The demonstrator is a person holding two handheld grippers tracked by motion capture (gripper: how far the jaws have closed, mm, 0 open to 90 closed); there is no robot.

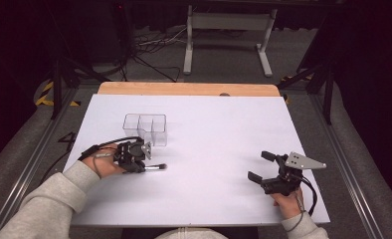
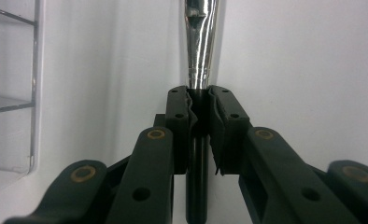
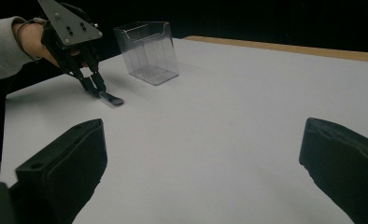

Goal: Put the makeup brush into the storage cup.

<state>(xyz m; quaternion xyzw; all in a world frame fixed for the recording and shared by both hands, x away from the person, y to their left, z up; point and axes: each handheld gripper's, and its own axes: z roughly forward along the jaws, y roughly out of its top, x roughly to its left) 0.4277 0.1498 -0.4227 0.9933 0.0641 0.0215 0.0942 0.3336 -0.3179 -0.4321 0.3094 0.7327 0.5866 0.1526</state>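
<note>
Bright white table (image 1: 209,149), dark surroundings, soft shadows, perhaps slightly blurred

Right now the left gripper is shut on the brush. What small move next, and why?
Probably lift it straight up a little. The left gripper is shut on the brush, which lies flat on the table. The clear organizer stands just beyond, open at the top, so the brush must rise before going in. The right gripper is open and well clear.
</note>
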